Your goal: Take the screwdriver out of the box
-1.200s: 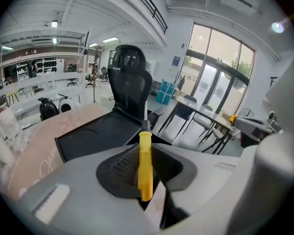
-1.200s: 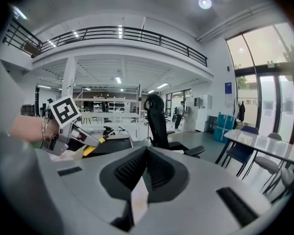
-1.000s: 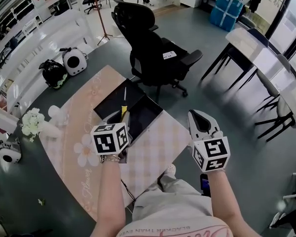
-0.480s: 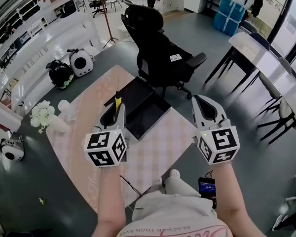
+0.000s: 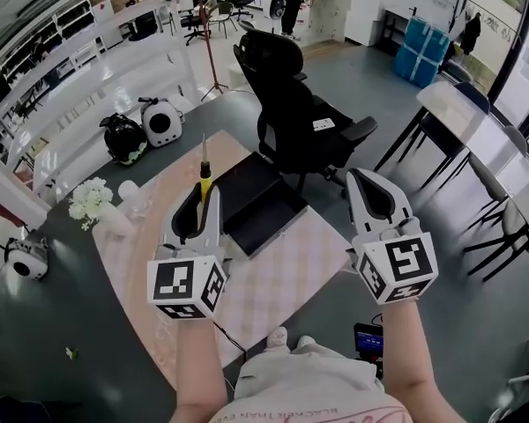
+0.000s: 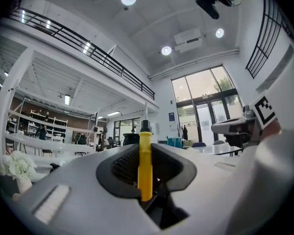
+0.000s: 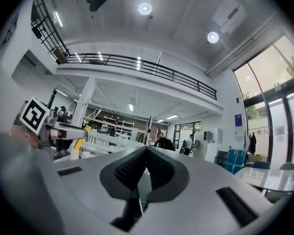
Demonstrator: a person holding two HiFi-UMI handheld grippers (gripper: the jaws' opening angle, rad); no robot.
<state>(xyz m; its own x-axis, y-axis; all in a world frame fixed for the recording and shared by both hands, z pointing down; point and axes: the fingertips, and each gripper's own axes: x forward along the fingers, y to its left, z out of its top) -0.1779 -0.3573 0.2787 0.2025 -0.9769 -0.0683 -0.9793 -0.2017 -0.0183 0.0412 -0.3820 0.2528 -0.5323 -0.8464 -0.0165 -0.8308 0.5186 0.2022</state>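
My left gripper [image 5: 206, 194] is shut on the yellow handle of the screwdriver [image 5: 205, 181]. It holds the tool in the air above the near left corner of the open black box [image 5: 263, 203], with the thin shaft pointing away and up. In the left gripper view the screwdriver [image 6: 145, 163] stands upright between the ribbed pads of the left gripper [image 6: 146, 148]. My right gripper [image 5: 367, 178] hovers to the right of the box, jaws together with nothing in them. In the right gripper view the right gripper [image 7: 147, 150] has its tips touching.
The box rests on a pink checked mat [image 5: 282, 267] on a dark table [image 5: 62, 315]. A black office chair [image 5: 293, 108] stands just beyond the box. White flowers [image 5: 90, 201] and a small white device [image 5: 25, 259] sit at the left. A white table [image 5: 476, 122] is at the far right.
Both grippers have risen. The left one has carried the screwdriver up and away from the box, and its shaft now points more upward.
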